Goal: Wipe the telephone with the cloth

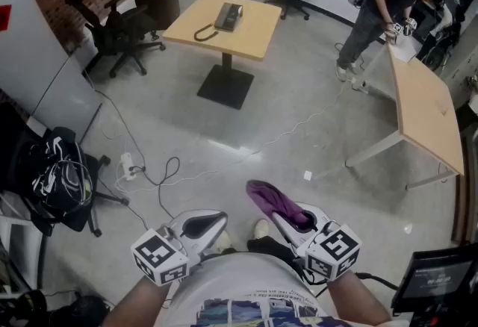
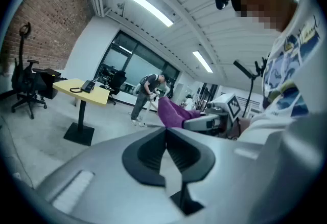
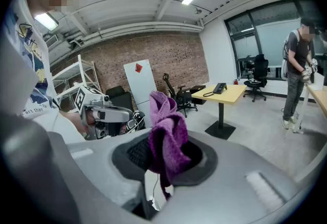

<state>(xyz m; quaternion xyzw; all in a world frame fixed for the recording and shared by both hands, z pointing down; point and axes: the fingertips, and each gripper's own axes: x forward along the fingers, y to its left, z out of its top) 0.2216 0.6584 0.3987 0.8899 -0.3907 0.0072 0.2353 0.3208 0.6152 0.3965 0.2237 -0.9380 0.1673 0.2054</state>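
Cloth [image 3: 167,133] pinched between right gripper [image 3: 162,162] jaws

1 telephone [image 1: 228,16] is seen lying near the middle of the square yellow table [image 1: 258,33]. The table is carried by the grey floor [image 1: 187,120], where a white cable [image 1: 291,131] is laid, nearer than the table.

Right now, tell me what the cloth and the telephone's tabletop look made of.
The cloth looks like soft purple textile, likely microfibre: fuzzy nap, limp folds. The tabletop looks like pale wood or laminate, matte: even yellow-tan, flat.
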